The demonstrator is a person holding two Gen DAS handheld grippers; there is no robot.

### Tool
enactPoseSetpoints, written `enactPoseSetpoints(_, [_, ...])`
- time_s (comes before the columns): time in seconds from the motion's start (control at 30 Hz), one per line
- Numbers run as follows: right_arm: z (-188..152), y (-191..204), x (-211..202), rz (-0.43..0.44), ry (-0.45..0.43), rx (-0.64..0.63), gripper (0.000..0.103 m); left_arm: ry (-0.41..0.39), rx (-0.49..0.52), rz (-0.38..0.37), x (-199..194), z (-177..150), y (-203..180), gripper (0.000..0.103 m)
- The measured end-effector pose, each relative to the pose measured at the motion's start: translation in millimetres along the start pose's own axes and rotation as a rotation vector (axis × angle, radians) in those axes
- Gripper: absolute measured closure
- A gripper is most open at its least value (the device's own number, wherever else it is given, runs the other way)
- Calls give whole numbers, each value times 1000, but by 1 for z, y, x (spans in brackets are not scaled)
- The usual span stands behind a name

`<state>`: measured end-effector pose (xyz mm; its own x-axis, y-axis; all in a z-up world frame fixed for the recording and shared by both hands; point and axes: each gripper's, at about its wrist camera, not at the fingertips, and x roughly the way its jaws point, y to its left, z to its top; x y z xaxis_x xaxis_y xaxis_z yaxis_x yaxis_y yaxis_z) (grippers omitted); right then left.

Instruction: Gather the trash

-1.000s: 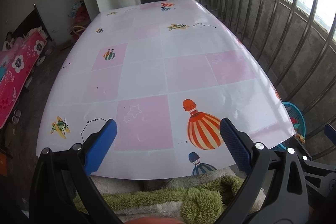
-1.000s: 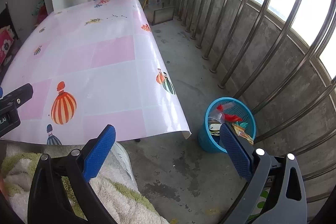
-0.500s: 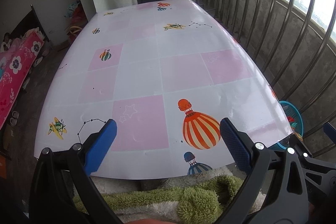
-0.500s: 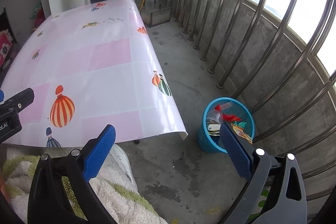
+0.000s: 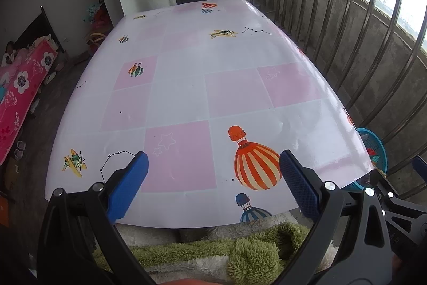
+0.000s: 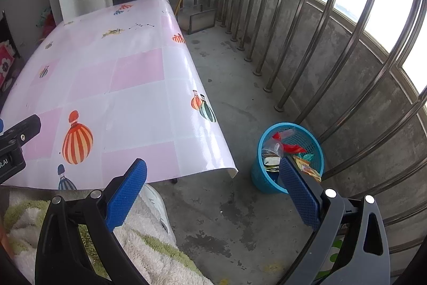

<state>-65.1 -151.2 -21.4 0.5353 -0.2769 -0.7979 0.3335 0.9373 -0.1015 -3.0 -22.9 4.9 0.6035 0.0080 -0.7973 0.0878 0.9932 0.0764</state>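
Trash (image 6: 289, 148) sits piled in blue basket (image 6: 263, 178) on concrete floor (image 6: 229, 215), beside railing bars (image 6: 301, 23) and just off table corner, likely parked there for easy drops. We see table (image 5: 229, 87) bare under balloon-print cover, so collection looks done. Left gripper (image 5: 213, 178) hovers over near table edge, jaws spread, empty. Right gripper (image 6: 213, 178) hangs above floor near basket, jaws spread, holding nothing. Fuzzy green-white garment (image 5: 226, 255) below both.

Blue basket (image 5: 373, 151) mostly behind table (image 5: 213, 87) corner, table legs hidden
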Motion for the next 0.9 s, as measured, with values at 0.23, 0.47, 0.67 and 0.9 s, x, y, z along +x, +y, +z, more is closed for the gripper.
enactPoseSetpoints(0.23, [1,0,0,4,-1,4,7,1,-1,7,0,1,0,9])
enactPoseSetpoints(0.47, [1,-1,1,2,0,9,7,4,0,9,0,1,0,9])
enactPoseSetpoints(0.67, [2,-1,1,1,3,13,7,4,0,11,0,1,-1,9])
enactPoseSetpoints(0.9, [1,-1,1,1,3,13,6,5,-1,12,1,1,0,9])
